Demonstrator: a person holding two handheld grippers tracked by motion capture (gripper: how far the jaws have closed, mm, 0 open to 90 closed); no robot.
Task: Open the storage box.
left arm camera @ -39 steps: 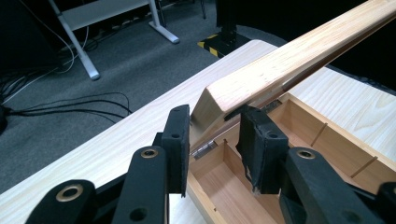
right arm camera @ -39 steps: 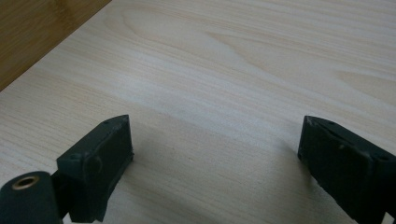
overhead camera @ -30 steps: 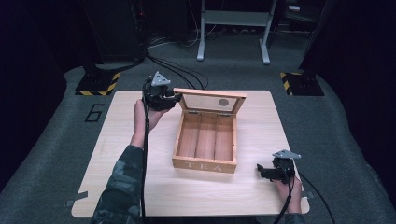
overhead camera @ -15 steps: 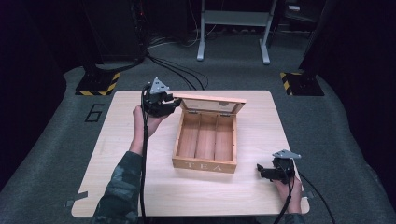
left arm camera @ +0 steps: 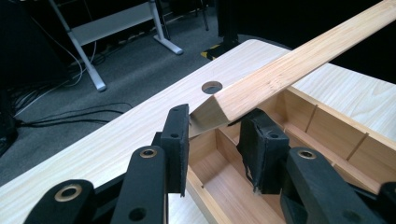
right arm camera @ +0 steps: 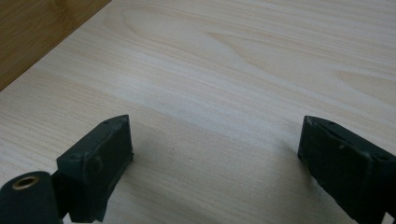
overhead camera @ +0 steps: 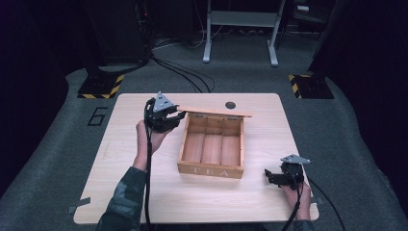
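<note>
A wooden tea box sits near the middle of the light wooden worktop, its front face lettered "TEA" and turned toward the person. Inside, thin dividers split it into three long compartments, all bare wood. Its hinged lid stands partly raised over the far edge of the box, seen almost edge-on from the high view as a thin strip. The left gripper is at the lid's left corner, held in the person's left hand, with its cable trailing down along the forearm. In the left gripper view the two black pads are clamped on the corner of the lid, which slants up and away to the right above the open compartments of the box; a round hole in the worktop lies just beyond the corner. The right gripper rests low near the front right corner of the worktop, well apart from the box, in the person's right hand. In the right gripper view its jaws stand wide apart over bare worktop with nothing between them, and a darker wooden side of the box shows at the upper left.
</note>
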